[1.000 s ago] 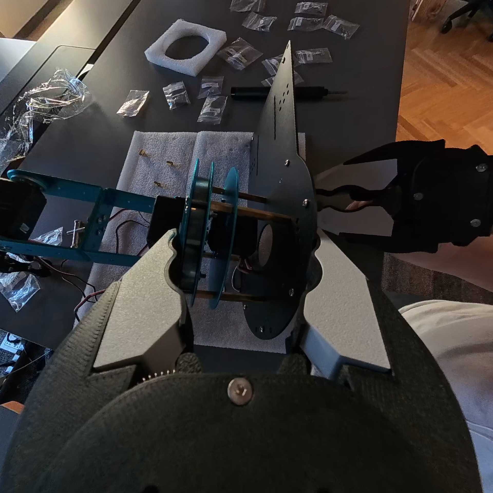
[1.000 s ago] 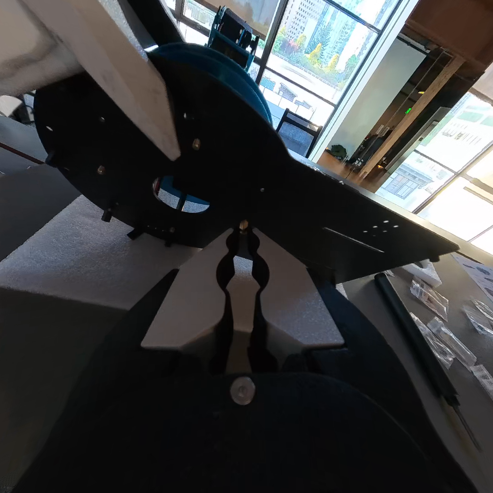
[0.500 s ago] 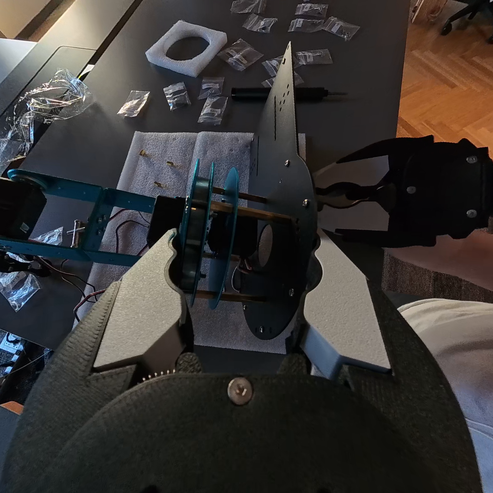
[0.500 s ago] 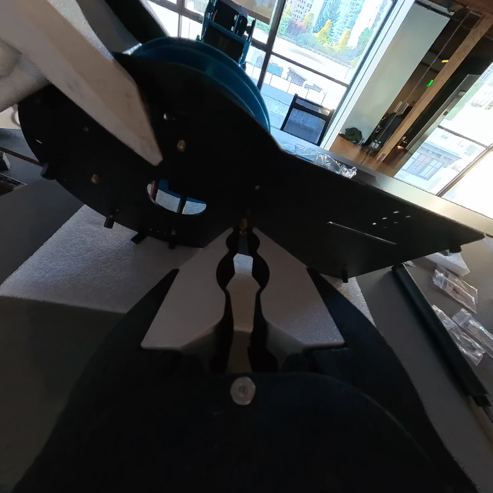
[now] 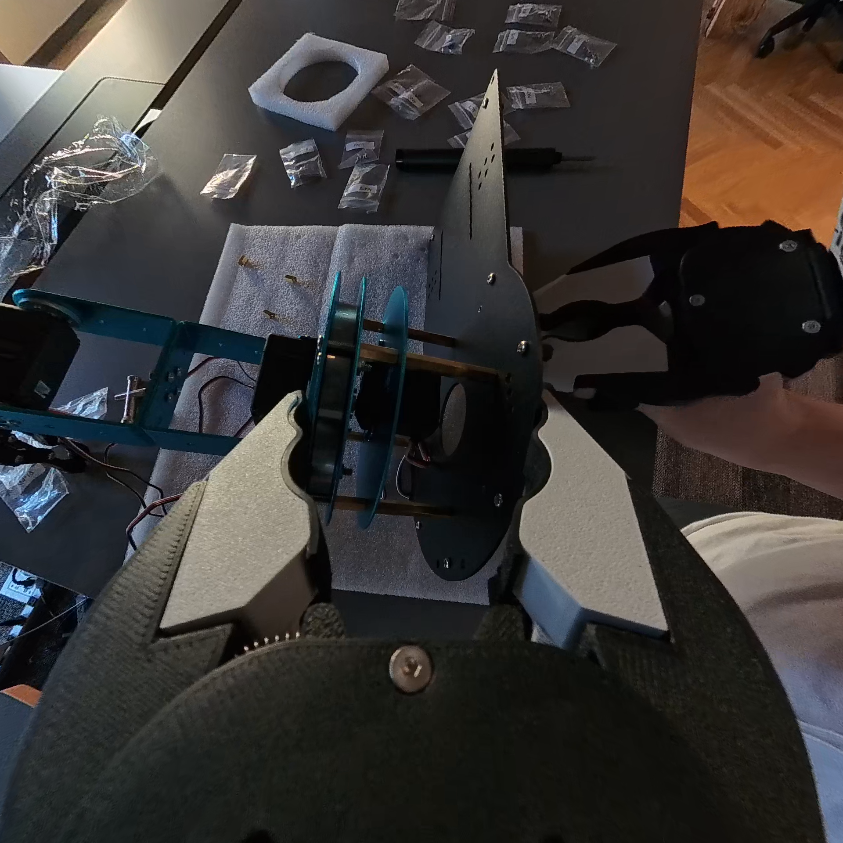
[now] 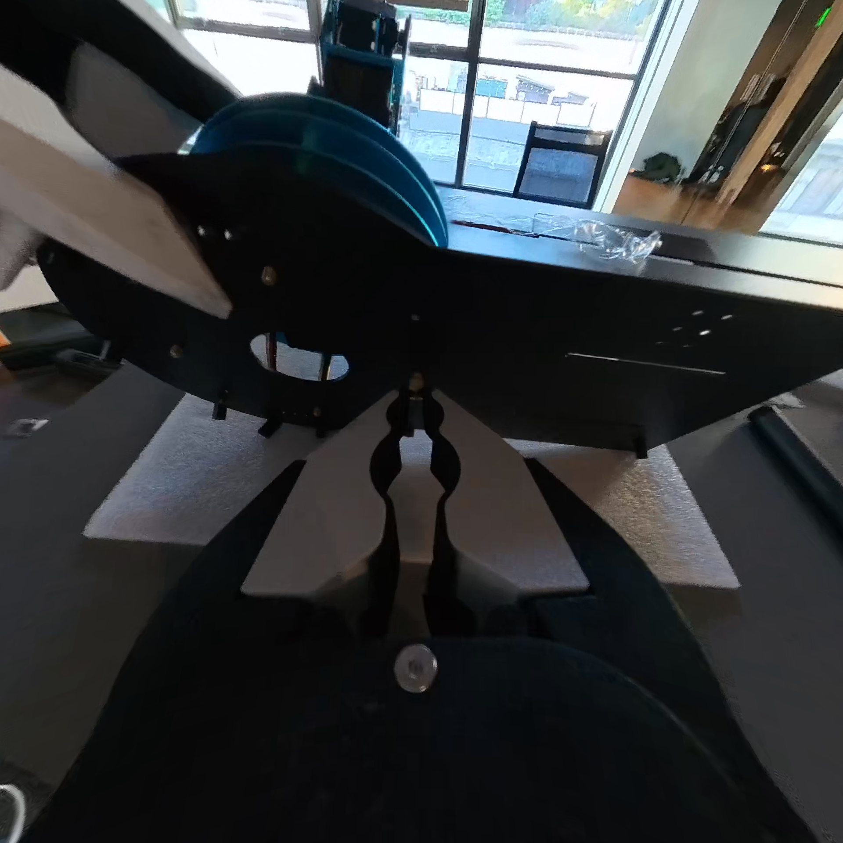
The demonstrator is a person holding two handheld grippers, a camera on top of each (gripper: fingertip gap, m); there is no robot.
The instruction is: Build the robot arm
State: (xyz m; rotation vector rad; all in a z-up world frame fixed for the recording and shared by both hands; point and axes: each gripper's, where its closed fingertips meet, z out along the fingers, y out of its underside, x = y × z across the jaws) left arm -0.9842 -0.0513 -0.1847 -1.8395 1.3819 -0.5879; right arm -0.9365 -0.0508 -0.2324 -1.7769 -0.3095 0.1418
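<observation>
Left gripper (image 5: 417, 438) clamps the blue-and-black metal robot-arm base assembly (image 5: 479, 365); right gripper (image 6: 414, 401) is pinched on a small brass standoff (image 6: 416, 378) against its black plate.

Ahead of the left gripper, three loose brass standoffs (image 5: 271, 314) lie on white foam sheet (image 5: 283, 273); beyond sit a black screwdriver (image 5: 429, 157), white foam ring (image 5: 319, 82) and clear parts bags (image 5: 365, 187) on the dark tabletop (image 5: 616, 159).

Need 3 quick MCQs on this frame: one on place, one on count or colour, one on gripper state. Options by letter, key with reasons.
1. Where does the black screwdriver lie?
A. on the dark table beyond the foam sheet
B. on the foam sheet
C. on the floor

2. How many loose brass standoffs lie on the foam sheet?
A. one
B. three
C. six

3. The left gripper is:
A. open, clear of everything
B. shut on the servo base assembly
C. out of view

Key: 1 A, it lies on bare tabletop; 2 B, three show; 3 B, fingers press both sides.
</observation>
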